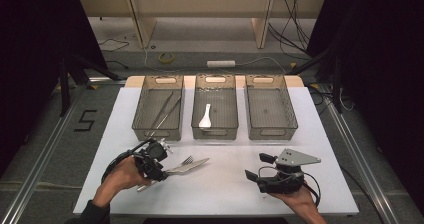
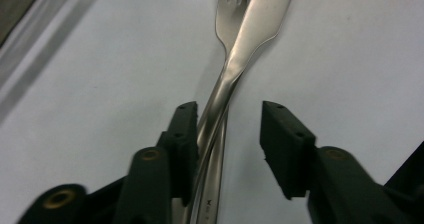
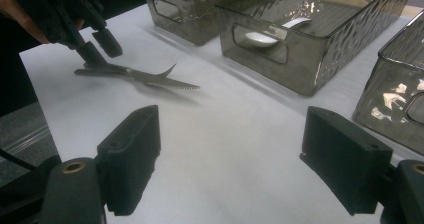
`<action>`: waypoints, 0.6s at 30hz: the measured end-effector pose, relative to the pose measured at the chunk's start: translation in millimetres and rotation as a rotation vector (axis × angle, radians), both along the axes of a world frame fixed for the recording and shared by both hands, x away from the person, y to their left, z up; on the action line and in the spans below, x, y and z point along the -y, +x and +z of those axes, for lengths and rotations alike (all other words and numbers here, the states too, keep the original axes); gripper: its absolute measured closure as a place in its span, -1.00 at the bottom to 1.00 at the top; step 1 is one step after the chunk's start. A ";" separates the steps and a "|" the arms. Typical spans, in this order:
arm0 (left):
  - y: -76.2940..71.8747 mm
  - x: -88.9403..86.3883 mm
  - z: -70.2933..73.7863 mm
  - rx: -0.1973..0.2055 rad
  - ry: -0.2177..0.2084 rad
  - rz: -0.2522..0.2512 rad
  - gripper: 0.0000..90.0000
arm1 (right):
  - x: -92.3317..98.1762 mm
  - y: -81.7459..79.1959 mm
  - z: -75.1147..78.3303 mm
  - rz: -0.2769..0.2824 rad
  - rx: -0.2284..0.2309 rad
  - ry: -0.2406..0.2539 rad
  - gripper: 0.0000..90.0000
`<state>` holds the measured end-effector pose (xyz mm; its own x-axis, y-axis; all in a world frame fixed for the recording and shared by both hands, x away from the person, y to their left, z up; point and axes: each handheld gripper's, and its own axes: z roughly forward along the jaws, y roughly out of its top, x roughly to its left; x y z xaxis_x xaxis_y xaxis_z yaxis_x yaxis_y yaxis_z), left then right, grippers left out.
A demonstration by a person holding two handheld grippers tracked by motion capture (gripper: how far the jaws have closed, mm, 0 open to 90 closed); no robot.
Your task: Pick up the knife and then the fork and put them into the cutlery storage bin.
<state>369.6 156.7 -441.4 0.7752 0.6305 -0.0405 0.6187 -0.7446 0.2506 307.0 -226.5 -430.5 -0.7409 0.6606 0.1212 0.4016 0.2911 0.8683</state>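
A white sheet (image 1: 230, 184) covers the table, and past its upper edge the high view shows a grey floor with cables, a roll of tape (image 1: 166, 57), a white power strip (image 1: 221, 63) and pale wooden furniture legs. A mark like the figure 5 (image 1: 86, 120) is on the floor at the left of the frame.

Three grey clear bins stand in a row in the upper middle. The left bin (image 1: 159, 129) holds long thin metal pieces, the middle bin (image 1: 215, 130) holds a white spoon (image 1: 205, 117), and the right bin (image 1: 270, 129) looks bare inside.

In the lower left of the high view, the left gripper (image 1: 159, 160) is over the handles of a knife (image 1: 190, 167) and a fork (image 1: 186, 160), which lie crossed on the sheet. The left gripper view shows what the high view cannot: the jaws stand narrowly apart with both handles between them, and one jaw is touching or very near the metal while the other is clear of it. The knife (image 2: 250, 39) lies over the fork (image 2: 227, 14).

The right gripper (image 1: 260, 166) is in the lower right, held by a hand (image 1: 295, 199). In the right gripper view its jaws are wide apart above bare sheet, and the knife's toothed edge (image 3: 172, 84) is seen in the upper left.
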 end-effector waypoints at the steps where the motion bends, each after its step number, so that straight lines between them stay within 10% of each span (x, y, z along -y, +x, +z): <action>1: 1.9 -0.1 -1.7 0.003 0.009 0.004 0.10 | 0.0 0.0 0.1 0.000 0.000 0.000 -0.46; 18: 9.3 -5.1 -19.9 -0.003 0.014 -0.047 0.11 | -0.7 -0.2 0.1 0.007 -0.001 0.002 -0.46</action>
<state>378.9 161.8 -461.3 0.8039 0.5938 -0.0343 0.5836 -0.7763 0.2384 306.8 -225.8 -430.4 -0.7453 0.6552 0.1233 0.4007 0.2924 0.8683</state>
